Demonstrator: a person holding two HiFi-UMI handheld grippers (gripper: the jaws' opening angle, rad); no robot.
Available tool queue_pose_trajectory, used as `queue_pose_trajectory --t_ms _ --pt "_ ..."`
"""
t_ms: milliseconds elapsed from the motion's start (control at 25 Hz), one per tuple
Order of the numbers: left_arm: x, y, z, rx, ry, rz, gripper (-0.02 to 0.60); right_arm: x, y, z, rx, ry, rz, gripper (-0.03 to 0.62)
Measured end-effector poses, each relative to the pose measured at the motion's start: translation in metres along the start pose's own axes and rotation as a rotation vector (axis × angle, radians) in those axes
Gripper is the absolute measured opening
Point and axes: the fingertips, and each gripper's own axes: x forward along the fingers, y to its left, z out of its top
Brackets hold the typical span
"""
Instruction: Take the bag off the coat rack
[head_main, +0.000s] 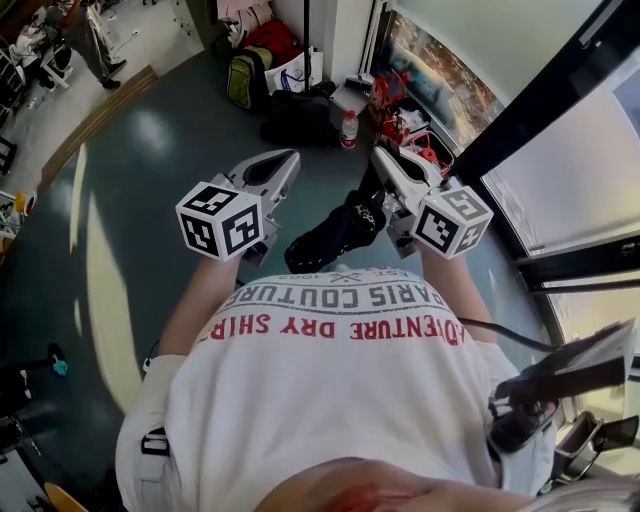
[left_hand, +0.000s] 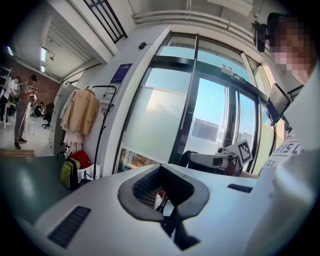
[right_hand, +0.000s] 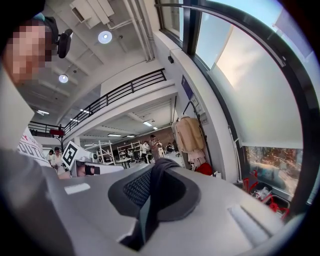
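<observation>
Between both grippers, well apart from coat rack (left_hand: 100, 139): black bag (head_main: 335, 235), slung by its strap (right_hand: 156, 178) clamped in right gripper (head_main: 383, 160). Left gripper (head_main: 288, 158) closed, empty. Likely soft, light, prone to swing; best held at strap.

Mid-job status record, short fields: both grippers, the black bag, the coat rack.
left gripper: jaws together, nothing between them
right gripper: shut on a dark strap
black fabric bag: hangs below the right gripper, above the grey-green floor
black metal coat rack: stands apart by the white wall, beige coat hanging on it
bag on rack: no
</observation>
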Motion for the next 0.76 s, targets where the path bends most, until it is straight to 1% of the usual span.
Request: queue_pose_trajectory --t_ms 320,760 --pt "0.0011 -0.0086 0.0005 0.008 0.0 -0.008 0.0 -0.005 0.0017 -0.004 -0.013 0.007 -0.009 0.009" --pt "0.0087 -0.001 -0.0022 -0.006 0.013 -0.01 0.0 0.0047 -0.0056 -0.0053 0.002 0.017 -0.006 0.008"
